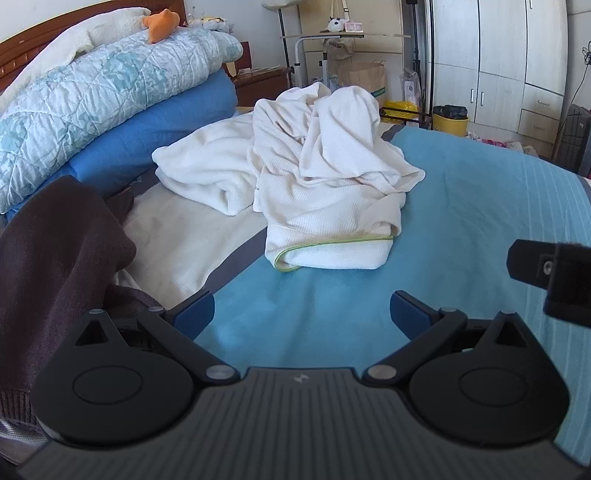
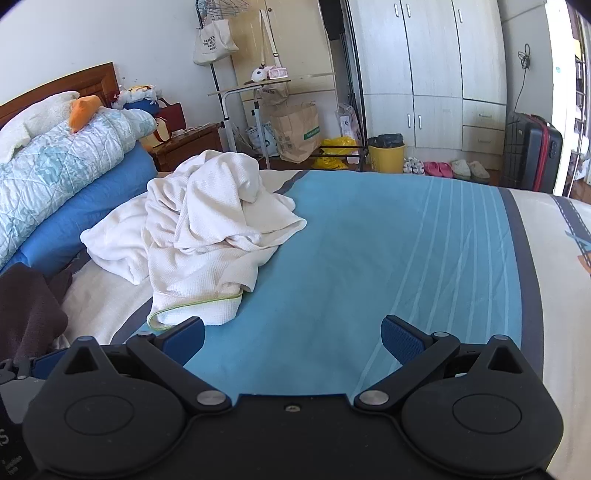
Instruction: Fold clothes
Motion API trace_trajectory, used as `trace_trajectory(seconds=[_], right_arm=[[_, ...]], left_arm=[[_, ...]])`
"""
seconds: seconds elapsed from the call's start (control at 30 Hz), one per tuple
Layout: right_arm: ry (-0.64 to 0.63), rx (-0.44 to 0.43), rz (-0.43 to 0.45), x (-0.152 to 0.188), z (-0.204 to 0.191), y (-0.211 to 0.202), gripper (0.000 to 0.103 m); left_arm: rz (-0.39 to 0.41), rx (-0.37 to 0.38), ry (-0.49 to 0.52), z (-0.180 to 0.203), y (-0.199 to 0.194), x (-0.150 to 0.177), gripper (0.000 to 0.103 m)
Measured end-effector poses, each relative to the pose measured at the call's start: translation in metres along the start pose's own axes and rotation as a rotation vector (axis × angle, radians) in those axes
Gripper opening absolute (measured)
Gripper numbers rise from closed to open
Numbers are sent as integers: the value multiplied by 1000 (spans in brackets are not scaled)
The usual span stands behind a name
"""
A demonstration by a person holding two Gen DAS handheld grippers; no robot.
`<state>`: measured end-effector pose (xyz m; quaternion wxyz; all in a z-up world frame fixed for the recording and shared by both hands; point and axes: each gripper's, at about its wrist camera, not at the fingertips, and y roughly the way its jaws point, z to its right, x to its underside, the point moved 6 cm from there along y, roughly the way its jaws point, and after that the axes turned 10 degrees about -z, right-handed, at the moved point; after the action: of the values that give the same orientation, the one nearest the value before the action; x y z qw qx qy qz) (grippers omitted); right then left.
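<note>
A crumpled white waffle-knit garment (image 1: 325, 184) with a thin green hem lies heaped on the blue bed sheet (image 1: 461, 206). A second cream cloth (image 1: 207, 173) lies bunched against its left side. My left gripper (image 1: 302, 314) hovers open and holds nothing, a short way in front of the heap. The right wrist view shows the same white garment (image 2: 207, 236) to the left, and my right gripper (image 2: 292, 339) open over bare blue sheet (image 2: 388, 251), its left pad (image 2: 186, 338) close to the green hem. A dark brown knit garment (image 1: 62, 266) lies at the near left.
Folded quilt (image 1: 99, 96) and blue blanket (image 1: 155, 140) are stacked at the bed's left, topped by a plush toy (image 1: 162, 24). Beyond the bed stand a side table (image 2: 258, 85), paper bag (image 2: 295, 129), yellow bin (image 2: 386, 155), wardrobe (image 2: 424, 74) and suitcase (image 2: 532, 151).
</note>
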<state>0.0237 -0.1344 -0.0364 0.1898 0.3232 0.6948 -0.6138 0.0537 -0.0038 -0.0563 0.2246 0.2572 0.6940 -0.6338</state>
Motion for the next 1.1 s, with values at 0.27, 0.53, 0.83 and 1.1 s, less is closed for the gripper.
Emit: trace_trajectory(seconds=[0.27, 0.53, 0.83, 1.1], right_arm=[[-10, -12, -4, 1, 3, 6, 103], [44, -115, 21, -59, 29, 17, 103], [111, -454, -84, -97, 0, 89, 103], [-14, -458, -124, -167, -53, 156, 103]], left_arm=[[-24, -17, -7, 1, 3, -3, 103], [-59, 232, -146, -10, 1, -75, 103], [26, 214, -275, -46, 112, -145, 96], [-24, 238, -442, -87, 184, -142, 88]])
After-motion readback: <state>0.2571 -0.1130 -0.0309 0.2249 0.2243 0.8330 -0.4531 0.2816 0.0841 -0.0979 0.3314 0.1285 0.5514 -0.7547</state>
